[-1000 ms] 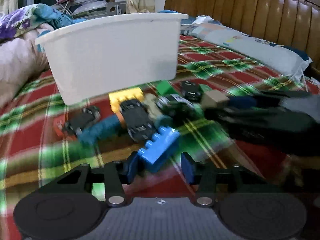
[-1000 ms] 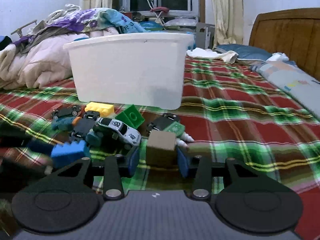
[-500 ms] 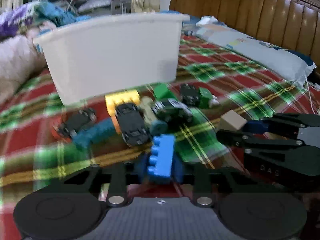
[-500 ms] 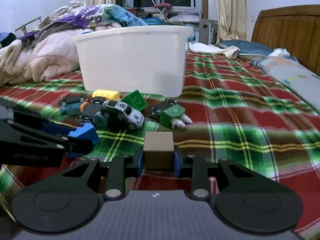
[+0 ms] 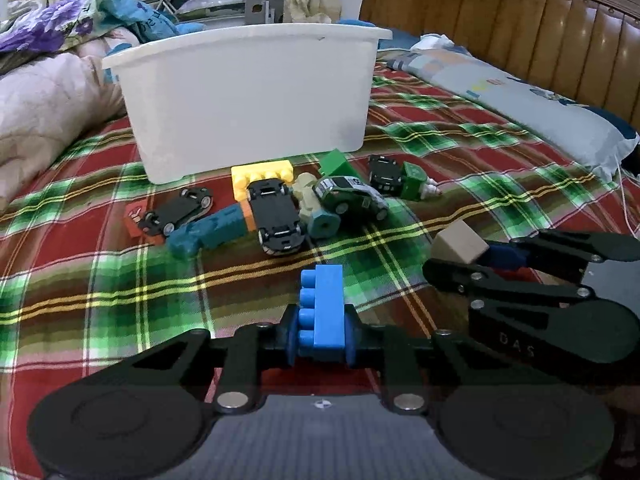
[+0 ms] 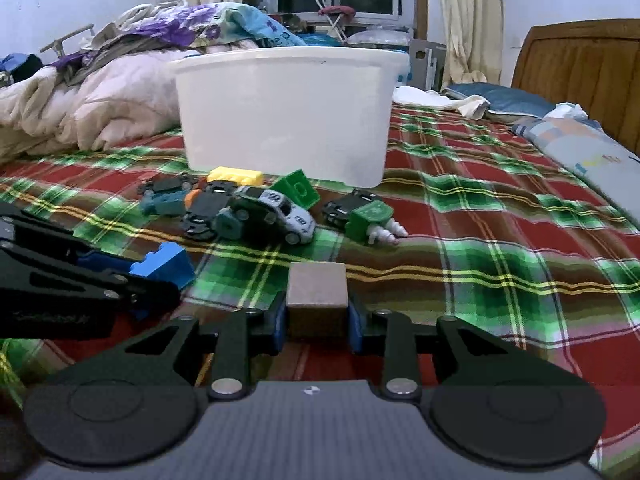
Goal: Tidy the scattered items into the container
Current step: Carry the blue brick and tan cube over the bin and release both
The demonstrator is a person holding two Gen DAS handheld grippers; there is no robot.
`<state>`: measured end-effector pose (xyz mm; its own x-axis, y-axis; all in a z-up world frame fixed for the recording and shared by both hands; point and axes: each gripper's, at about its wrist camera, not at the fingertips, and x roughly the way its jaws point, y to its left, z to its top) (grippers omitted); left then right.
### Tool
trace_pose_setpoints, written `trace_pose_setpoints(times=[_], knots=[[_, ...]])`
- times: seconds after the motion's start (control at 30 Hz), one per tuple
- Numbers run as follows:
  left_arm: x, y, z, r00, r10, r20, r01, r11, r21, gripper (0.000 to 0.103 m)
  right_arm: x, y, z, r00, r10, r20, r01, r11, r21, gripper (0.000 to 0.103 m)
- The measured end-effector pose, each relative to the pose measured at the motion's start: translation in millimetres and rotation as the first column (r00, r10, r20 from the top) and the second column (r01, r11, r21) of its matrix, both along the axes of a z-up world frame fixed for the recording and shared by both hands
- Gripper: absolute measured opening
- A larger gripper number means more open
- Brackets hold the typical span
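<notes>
Left gripper (image 5: 321,332) clamped on blue brick (image 5: 323,308), gripped low with most of it jutting forward; likely to pivot or slip out on the way to the white tub (image 5: 256,96). Right gripper (image 6: 316,322) closed on tan wooden cube (image 6: 317,292); risk of clipping the other gripper just beside it. Remaining cars and blocks (image 5: 276,204) scattered before the tub. Legible: "8" on white car (image 6: 280,212), "DAS" on right gripper's arm.
</notes>
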<state>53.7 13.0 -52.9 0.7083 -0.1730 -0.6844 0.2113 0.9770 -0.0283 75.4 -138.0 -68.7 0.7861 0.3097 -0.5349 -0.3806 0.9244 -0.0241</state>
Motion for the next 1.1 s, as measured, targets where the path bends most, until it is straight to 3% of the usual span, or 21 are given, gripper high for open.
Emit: trace_pose_setpoints(times=[0.3, 0.63, 1.1], knots=[[0, 13, 27, 0.999, 0.017, 0.046, -0.014, 0.998, -0.054, 0.025, -4, 7, 28, 0.998, 0.022, 0.052, -0.023, 1.000, 0.017, 0.033], [28, 32, 74, 0.991, 0.034, 0.132, -0.025, 0.997, -0.070, 0.025, 10, 19, 64, 0.989, 0.056, 0.138, -0.060, 0.998, 0.021, 0.033], [110, 52, 146, 0.956, 0.064, 0.286, -0.049, 0.997, -0.060, 0.025, 86, 37, 124, 0.952, 0.065, 0.300, -0.082, 0.996, 0.043, 0.033]])
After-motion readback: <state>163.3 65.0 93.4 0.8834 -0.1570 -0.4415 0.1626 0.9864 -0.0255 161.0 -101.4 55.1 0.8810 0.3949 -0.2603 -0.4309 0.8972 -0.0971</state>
